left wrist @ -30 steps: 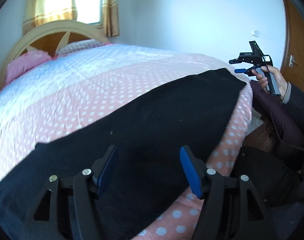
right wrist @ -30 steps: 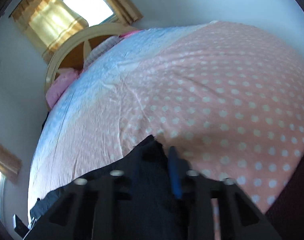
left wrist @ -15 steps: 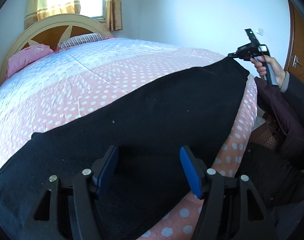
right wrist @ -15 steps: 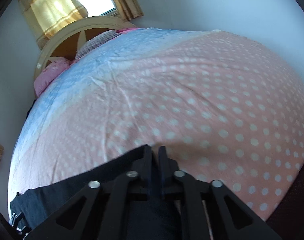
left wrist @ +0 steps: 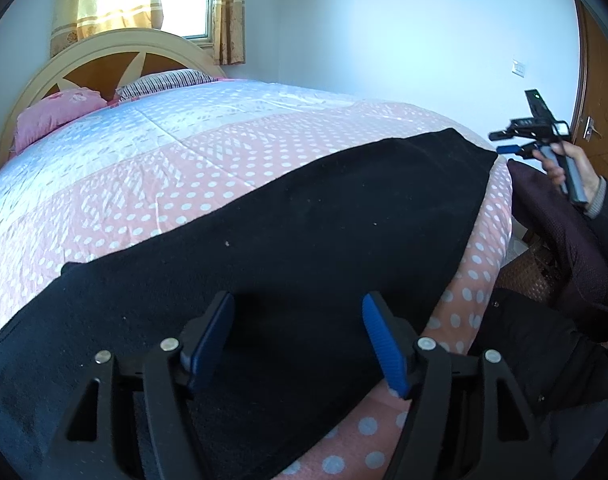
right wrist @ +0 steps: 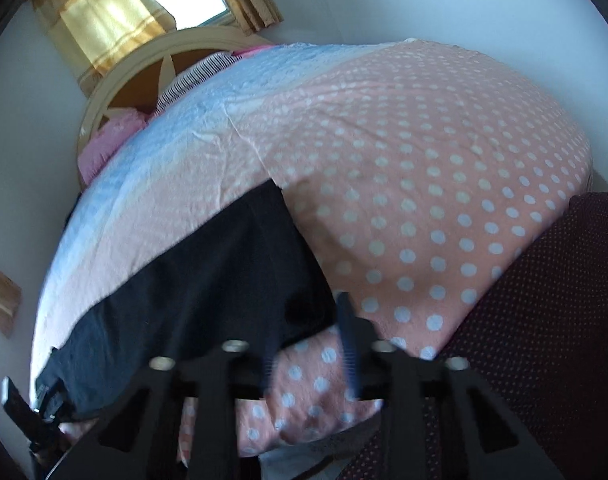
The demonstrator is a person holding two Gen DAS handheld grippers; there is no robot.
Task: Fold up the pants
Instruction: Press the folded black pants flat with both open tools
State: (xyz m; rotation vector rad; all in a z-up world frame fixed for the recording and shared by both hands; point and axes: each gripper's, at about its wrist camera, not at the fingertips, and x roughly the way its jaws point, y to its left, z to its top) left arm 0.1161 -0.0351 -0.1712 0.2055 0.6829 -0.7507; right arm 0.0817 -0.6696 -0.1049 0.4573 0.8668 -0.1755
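Black pants (left wrist: 304,248) lie flat and lengthwise along the near edge of the bed, also seen in the right wrist view (right wrist: 208,280). My left gripper (left wrist: 298,336) is open, hovering just above the pants near one end, holding nothing. My right gripper (right wrist: 307,344) is open and empty, off the bed edge just past the other end of the pants; in the left wrist view it (left wrist: 503,142) is held in a hand beyond the far pants corner.
The bed has a pink polka-dot and pale blue quilt (left wrist: 184,152), pillows (left wrist: 56,116) and a curved headboard (left wrist: 116,56). The person's dark clothing (left wrist: 563,280) stands beside the bed at right. A wooden door (left wrist: 599,100) is at far right.
The right gripper let go of the pants' end, opened, and pulled back off the bed edge. The pants' far end now lies flat. The left gripper stayed open over the pants.
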